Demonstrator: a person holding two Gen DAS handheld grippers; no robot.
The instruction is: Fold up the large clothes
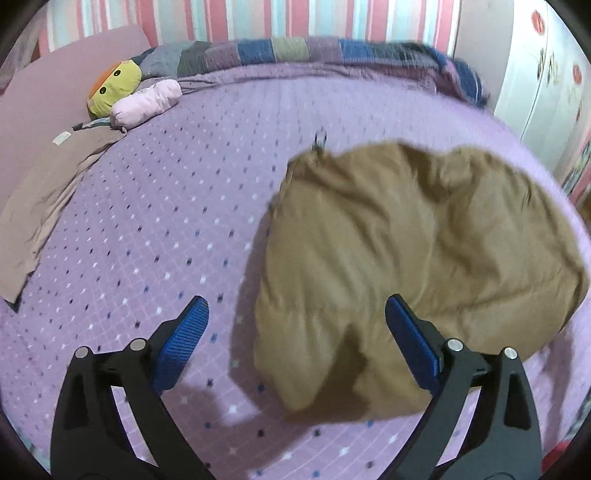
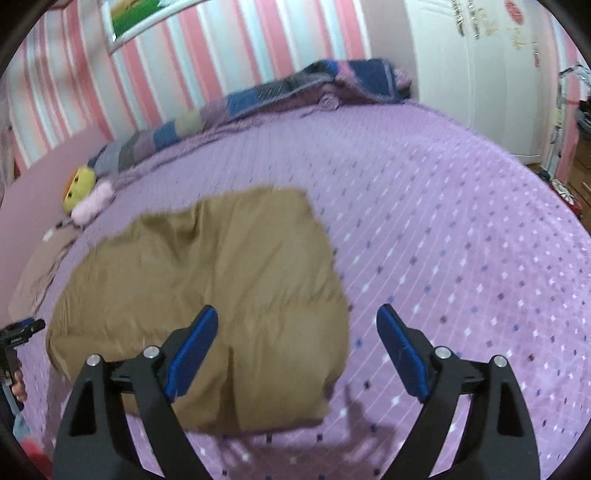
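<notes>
Tan and puffy, the folded jacket (image 1: 417,266) lies on the purple dotted bedspread (image 1: 177,229), free of both tools. Your left gripper (image 1: 295,332) hangs above its near edge with blue pads (image 1: 184,343) spread wide and nothing between them. Your right gripper (image 2: 295,343) is likewise spread apart, empty, over the jacket's near corner. A yellow plush toy (image 1: 114,86) sits far off by the striped wall (image 1: 258,18).

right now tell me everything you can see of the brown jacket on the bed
The brown jacket is a tan, puffy, quilted-looking garment folded into a rough, bulging rectangle. It lies flat on the purple bedspread, clear of the pillow end. A small dark zipper pull shows at its far corner. Nothing grips it; both pairs of fingers stand open above it.
</notes>
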